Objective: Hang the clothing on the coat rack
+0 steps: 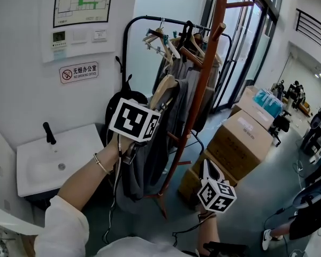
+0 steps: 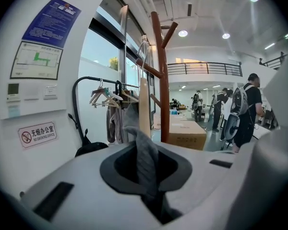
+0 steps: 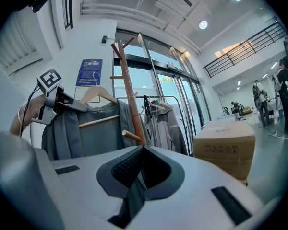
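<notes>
The tall brown coat rack [image 1: 203, 74] rises up the middle, pegs angling off its pole. Behind it a black clothes rail [image 1: 125, 42] carries wooden hangers and a few grey garments. Cardboard boxes [image 1: 241, 143] are stacked on the floor to the right, and a white sink [image 1: 53, 159] sits against the wall on the left.

The clothing [image 1: 144, 165], a grey garment, hangs just beside the rack's pole, draped on a wooden hanger [image 1: 163, 90]. It is held up off the floor by the left gripper [image 1: 160, 107]. That gripper's own view shows its jaws clamped on a fold of grey fabric near the collar, with the hanger standing upright just beyond. The hanger's wire hook reaches up near one of the pegs, though from these angles it's hard to say whether they touch.

Lower right, the right gripper [image 1: 206, 164] is well apart from the garment and pointed toward the rack. Its jaws are pressed together with nothing between them.
</notes>
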{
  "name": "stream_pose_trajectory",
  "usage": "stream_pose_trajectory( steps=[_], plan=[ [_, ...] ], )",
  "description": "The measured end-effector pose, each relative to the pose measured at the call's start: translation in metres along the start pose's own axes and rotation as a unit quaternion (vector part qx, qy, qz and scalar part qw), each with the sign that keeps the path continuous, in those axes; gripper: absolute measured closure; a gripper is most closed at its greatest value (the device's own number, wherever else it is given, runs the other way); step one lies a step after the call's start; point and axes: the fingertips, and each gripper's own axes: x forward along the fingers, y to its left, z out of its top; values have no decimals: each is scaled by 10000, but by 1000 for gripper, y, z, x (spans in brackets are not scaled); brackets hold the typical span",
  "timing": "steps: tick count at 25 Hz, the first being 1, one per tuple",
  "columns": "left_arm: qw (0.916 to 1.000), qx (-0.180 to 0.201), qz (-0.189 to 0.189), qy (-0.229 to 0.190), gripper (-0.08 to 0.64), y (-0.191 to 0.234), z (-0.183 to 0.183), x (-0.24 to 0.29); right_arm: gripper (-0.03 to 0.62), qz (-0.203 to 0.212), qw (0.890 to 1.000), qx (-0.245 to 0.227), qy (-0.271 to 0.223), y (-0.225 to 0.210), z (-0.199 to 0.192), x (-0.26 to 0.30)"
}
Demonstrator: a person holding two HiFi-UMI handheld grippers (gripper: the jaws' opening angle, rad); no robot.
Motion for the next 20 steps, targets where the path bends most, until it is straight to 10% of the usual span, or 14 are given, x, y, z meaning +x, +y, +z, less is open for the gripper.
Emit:
stream_pose_trajectory(
  steps=[20],
  plan=[
    [9946,1019,-48,217,521,-5,52,32,569,-304,9991,287,-74,-32,-1,-3]
  ],
)
